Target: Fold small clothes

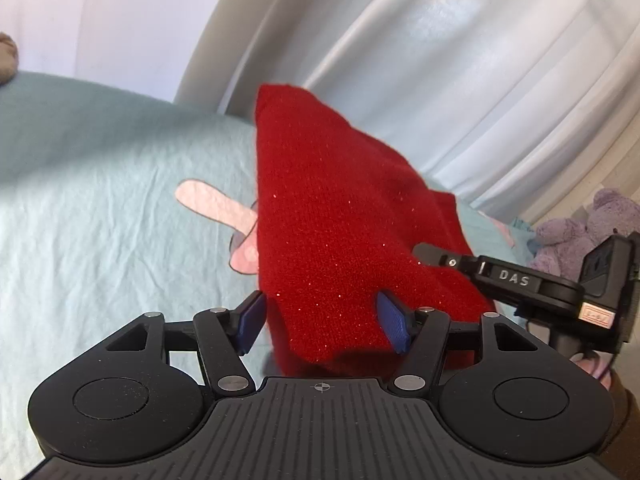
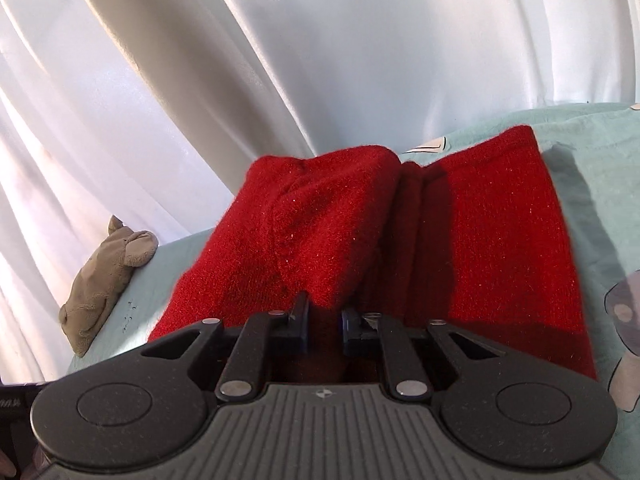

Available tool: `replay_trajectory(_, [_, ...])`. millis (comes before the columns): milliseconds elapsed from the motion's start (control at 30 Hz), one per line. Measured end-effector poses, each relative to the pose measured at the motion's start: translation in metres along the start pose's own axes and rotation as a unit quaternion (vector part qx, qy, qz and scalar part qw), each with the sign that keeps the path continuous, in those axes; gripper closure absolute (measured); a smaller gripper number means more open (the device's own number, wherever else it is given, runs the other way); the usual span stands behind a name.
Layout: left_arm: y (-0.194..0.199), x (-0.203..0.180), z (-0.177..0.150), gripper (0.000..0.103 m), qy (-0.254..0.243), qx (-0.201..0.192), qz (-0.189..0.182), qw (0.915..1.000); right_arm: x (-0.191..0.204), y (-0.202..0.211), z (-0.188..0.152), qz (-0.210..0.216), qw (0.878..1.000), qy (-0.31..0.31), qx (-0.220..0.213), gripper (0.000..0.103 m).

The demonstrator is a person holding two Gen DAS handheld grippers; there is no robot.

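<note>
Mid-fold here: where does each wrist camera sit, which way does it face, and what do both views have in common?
Left wrist: rides the open left gripper, facing down over the fuzzy red knit garment on the pale green bedsheet; the right gripper enters from the right.
Right wrist: rides the right gripper, shut on the garment, facing the white curtain; grey plush toy at left.
Shared: garment, sheet, curtain.

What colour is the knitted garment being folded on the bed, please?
Bright red with fine glittery flecks; the knitted garment shows best in the left wrist view.
</note>
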State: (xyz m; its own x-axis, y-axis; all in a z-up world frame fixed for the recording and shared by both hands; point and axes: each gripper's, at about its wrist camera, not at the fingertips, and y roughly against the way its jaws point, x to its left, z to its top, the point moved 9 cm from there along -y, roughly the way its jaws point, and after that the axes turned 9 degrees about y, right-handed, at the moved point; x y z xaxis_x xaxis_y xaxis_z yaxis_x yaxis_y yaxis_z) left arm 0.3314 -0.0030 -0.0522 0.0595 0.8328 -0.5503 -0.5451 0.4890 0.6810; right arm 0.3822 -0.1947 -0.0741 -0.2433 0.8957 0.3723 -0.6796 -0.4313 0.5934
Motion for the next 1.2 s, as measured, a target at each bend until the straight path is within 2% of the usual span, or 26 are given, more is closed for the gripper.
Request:
replay_trajectory(100, [-0.014,0.007,-0.001,0.031,0.014,0.013,-0.002,0.9998,0.006,-0.003,0.004,0.001,1.000,0.009,0.006,0.087])
replay_trajectory(200, [-0.013,0.009,-0.003,0.031,0.015,0.014,-0.007,0.9998,-0.005,0.013,0.014,-0.004,1.000,-0.008,-0.005,0.071])
replay_trajectory(267, [-0.013,0.009,-0.004,0.031,0.020,0.015,-0.009,0.9997,-0.018,0.022,0.020,-0.018,0.999,-0.024,-0.023,0.051])
replay_trajectory(333, [-0.013,0.009,-0.004,0.030,0.017,0.014,-0.007,0.9997,-0.033,0.019,0.021,-0.014,0.998,-0.059,-0.014,0.044])
replay_trajectory(467, [-0.015,0.006,-0.003,0.028,0.007,0.012,0.002,0.9999,-0.047,-0.008,0.014,0.050,0.988,-0.141,0.038,0.035])
replay_trajectory(567, [-0.016,0.003,-0.004,0.027,0.001,0.012,0.007,0.9999,-0.040,-0.019,0.021,0.090,0.981,-0.167,0.033,0.030])
replay_trajectory(633, [-0.017,0.000,-0.007,0.025,-0.008,0.011,0.015,0.9998,-0.030,-0.030,0.025,0.105,0.981,-0.159,0.043,0.027])
replay_trajectory(667, [-0.016,-0.001,-0.008,0.025,-0.011,0.010,0.019,0.9997,-0.024,-0.036,0.023,0.105,0.982,-0.151,0.051,0.029])
replay_trajectory(700, [-0.012,-0.003,-0.010,0.025,-0.014,0.009,0.024,0.9996,-0.020,-0.039,0.023,0.099,0.983,-0.143,0.052,0.036])
replay_trajectory(733, [-0.008,-0.008,-0.014,0.026,-0.020,0.008,0.027,0.9994,-0.016,-0.041,0.023,0.090,0.986,-0.128,0.051,0.065])
replay_trajectory(767, [-0.005,-0.012,-0.018,0.026,-0.030,0.007,0.025,0.9992,-0.011,-0.039,0.025,0.083,0.990,-0.108,0.046,0.071])
replay_trajectory(833, [0.001,-0.021,-0.030,0.025,-0.062,0.005,0.030,0.9976,0.000,-0.028,0.034,0.046,0.998,-0.042,0.023,0.073])
replay_trajectory(900, [-0.003,-0.024,-0.040,0.025,-0.089,0.012,0.044,0.9950,0.012,-0.012,0.044,0.013,1.000,0.015,-0.007,0.074])
replay_trajectory(933, [-0.008,-0.023,-0.044,0.028,-0.095,0.016,0.058,0.9937,0.016,-0.005,0.049,0.004,0.999,0.032,-0.019,0.074])
replay_trajectory(967, [-0.015,-0.020,-0.046,0.031,-0.089,0.021,0.072,0.9932,0.021,0.004,0.054,-0.003,0.998,0.049,-0.029,0.074])
replay_trajectory(1000, [-0.019,-0.017,-0.046,0.039,-0.080,0.022,0.081,0.9933,0.026,0.012,0.058,-0.006,0.997,0.063,-0.040,0.074])
replay_trajectory(1033, [-0.023,-0.014,-0.044,0.039,-0.068,0.022,0.084,0.9939,0.028,0.021,0.061,-0.010,0.996,0.073,-0.050,0.074])
replay_trajectory(1133, [-0.024,-0.012,-0.042,0.045,-0.020,0.024,0.056,0.9979,0.023,0.045,0.069,-0.026,0.993,0.085,-0.077,0.074])
replay_trajectory(1200, [-0.024,-0.015,-0.042,0.046,-0.014,0.022,0.049,0.9985,0.012,0.057,0.070,-0.038,0.992,0.082,-0.084,0.074])
